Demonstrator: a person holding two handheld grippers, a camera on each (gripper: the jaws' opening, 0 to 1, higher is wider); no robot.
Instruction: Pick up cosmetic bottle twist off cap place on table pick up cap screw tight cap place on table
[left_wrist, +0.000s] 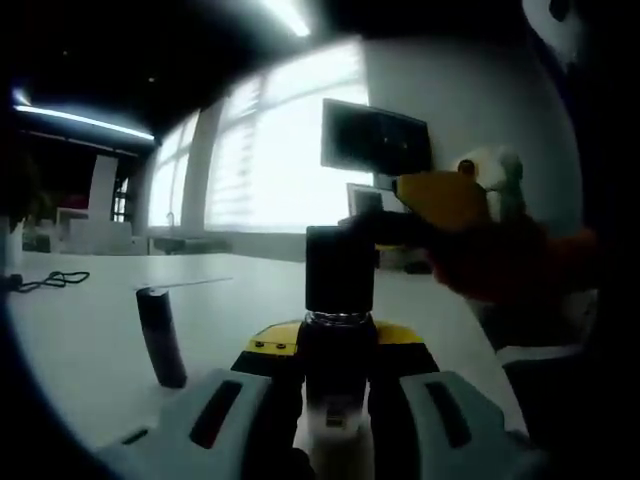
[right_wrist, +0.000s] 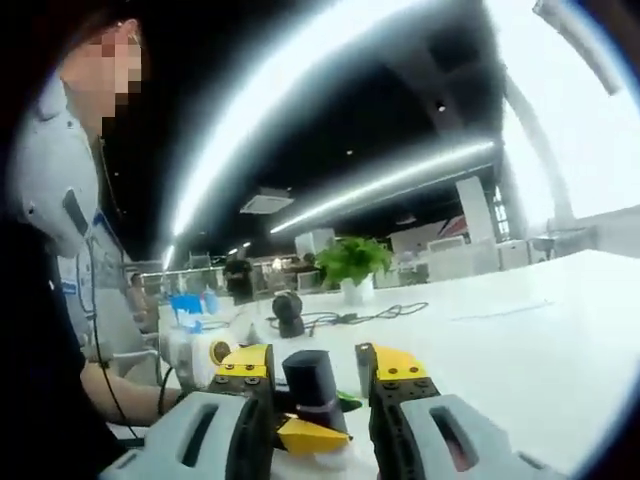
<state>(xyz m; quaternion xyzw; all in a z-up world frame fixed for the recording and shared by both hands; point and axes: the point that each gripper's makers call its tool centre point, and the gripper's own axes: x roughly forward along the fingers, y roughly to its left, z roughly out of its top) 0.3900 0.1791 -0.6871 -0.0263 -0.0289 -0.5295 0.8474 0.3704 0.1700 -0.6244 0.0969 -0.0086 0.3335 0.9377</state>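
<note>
The cosmetic bottle (left_wrist: 335, 420) stands upright between my left gripper's (left_wrist: 336, 346) yellow-padded jaws, which are shut on its pale body just below the neck. Its black cap (left_wrist: 340, 270) is on top. My right gripper (left_wrist: 420, 215) reaches in from the right, with one dark jaw against the cap's side. In the right gripper view the cap (right_wrist: 312, 385) sits between my right gripper's (right_wrist: 317, 366) two jaws. They stand open, with a gap on the cap's right side. A yellow tip of the left gripper (right_wrist: 305, 435) shows below the cap.
A dark cylinder (left_wrist: 160, 335) stands on the white table (left_wrist: 90, 340) to the left of the bottle, and a black cable (left_wrist: 50, 281) lies further left. A person (right_wrist: 50, 200) is close on the left of the right gripper view. Behind are a potted plant (right_wrist: 350, 262) and a black round object (right_wrist: 288, 310).
</note>
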